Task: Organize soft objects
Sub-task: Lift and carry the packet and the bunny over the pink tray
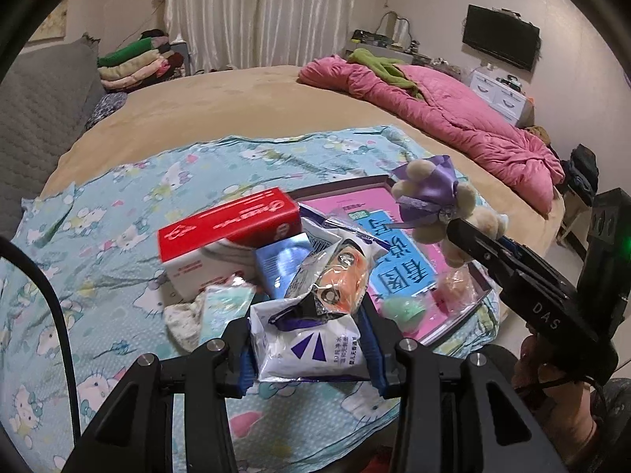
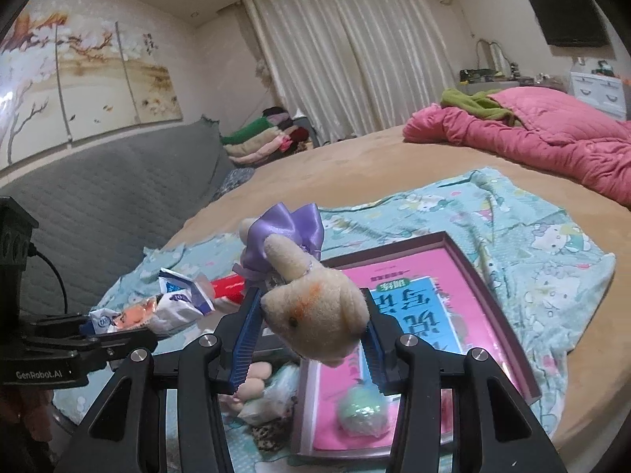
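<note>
My left gripper [image 1: 309, 349] is shut on a white plastic packet [image 1: 307, 343] with a purple mark, held above the blue cartoon cloth [image 1: 118, 205]; the same packet [image 2: 169, 309] shows at the left of the right wrist view. My right gripper [image 2: 313, 333] is shut on the head of a cream plush bear [image 2: 315, 315] in a purple satin dress, lifted over the pink box lid [image 2: 493, 299]. From the left wrist view the bear [image 1: 434, 201] hangs at the right, in the right gripper [image 1: 479, 236]. A green soft ball [image 2: 364, 414] lies in the lid.
A red and white box [image 1: 228, 236], a blue pack [image 1: 282, 262] and small cloth items [image 1: 189, 315] lie on the cloth. A pink quilt [image 1: 453, 118] covers the bed's far right. Folded clothes [image 1: 138, 63] are stacked by the grey headboard [image 1: 43, 102].
</note>
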`<state>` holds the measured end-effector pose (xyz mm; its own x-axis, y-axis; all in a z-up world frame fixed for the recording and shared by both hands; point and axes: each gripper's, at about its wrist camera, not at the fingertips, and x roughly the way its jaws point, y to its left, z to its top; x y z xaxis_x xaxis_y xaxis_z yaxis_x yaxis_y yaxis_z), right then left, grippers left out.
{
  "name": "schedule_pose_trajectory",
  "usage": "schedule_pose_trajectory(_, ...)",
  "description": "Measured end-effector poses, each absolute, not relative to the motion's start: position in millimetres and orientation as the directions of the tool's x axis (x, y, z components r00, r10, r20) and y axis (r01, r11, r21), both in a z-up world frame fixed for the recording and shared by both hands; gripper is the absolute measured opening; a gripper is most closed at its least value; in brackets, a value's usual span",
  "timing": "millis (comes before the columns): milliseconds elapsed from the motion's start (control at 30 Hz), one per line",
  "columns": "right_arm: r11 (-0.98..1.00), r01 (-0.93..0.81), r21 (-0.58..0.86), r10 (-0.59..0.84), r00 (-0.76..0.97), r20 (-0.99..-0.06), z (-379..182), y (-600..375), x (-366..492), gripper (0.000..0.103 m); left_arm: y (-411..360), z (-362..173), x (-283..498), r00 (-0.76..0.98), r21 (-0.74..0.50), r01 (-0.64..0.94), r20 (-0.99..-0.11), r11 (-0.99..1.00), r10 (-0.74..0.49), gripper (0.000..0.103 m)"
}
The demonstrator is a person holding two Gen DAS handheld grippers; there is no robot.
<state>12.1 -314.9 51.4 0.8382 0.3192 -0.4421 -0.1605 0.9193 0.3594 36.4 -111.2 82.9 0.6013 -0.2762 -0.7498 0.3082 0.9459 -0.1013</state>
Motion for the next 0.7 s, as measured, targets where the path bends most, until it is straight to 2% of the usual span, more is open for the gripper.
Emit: schedule_pose_trajectory(700, 0.916, 0.035, 0.400, 0.166, 0.875, -0.456, 42, -378, 12, 0.049, -184, 68, 64, 0.547, -0.086, 0.391, -0.779, 0.916, -0.307, 0.044)
